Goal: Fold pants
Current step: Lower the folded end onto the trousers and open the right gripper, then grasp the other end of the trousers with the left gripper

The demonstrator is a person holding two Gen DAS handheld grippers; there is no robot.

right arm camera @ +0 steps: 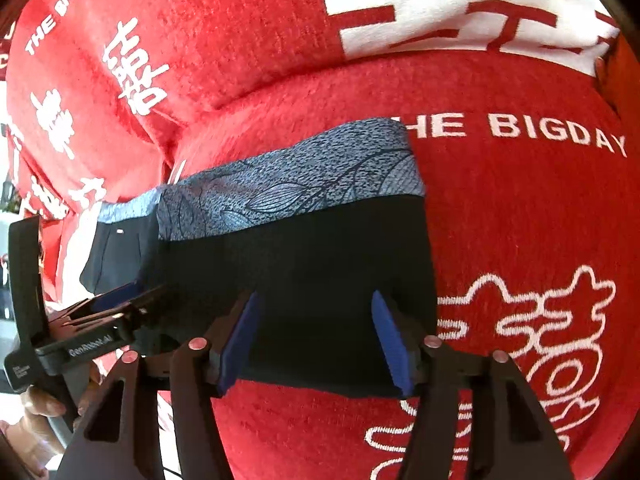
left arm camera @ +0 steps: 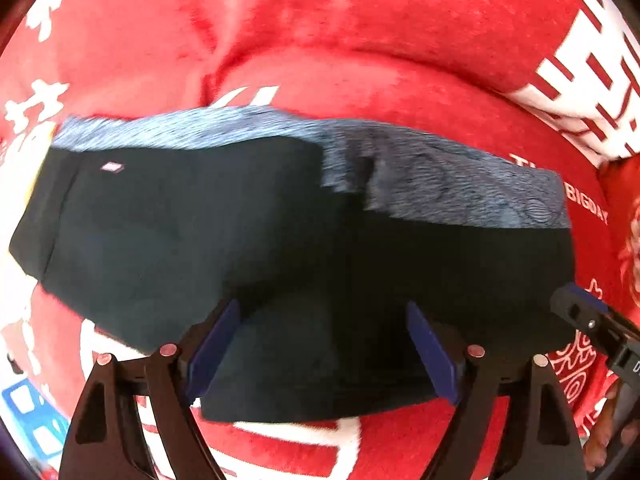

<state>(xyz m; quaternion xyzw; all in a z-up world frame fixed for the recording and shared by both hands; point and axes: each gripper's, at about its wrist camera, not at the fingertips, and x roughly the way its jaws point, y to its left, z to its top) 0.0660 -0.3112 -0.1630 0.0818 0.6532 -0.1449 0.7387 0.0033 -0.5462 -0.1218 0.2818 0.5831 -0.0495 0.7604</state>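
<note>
Black pants (left arm camera: 240,232) with a blue-grey patterned waistband (left arm camera: 460,184) lie folded into a flat block on a red plush blanket (left arm camera: 360,20). My left gripper (left arm camera: 322,312) points down over the near edge of the fold. It is open, its blue pads wide apart with black fabric lying between them, untouched. My right gripper (right arm camera: 316,304) hovers open over the right end of the pants (right arm camera: 300,256), below the waistband (right arm camera: 288,188). Each gripper shows in the other's view: the right gripper (left arm camera: 580,304) at the far right edge, the left gripper (right arm camera: 120,300) at the left.
The red blanket (right arm camera: 520,220) with white lettering bulges in soft folds behind and beside the pants. A person's hand (right arm camera: 40,404) holds the left gripper's handle. A blue and white object (left arm camera: 24,404) peeks in at the lower left of the left wrist view.
</note>
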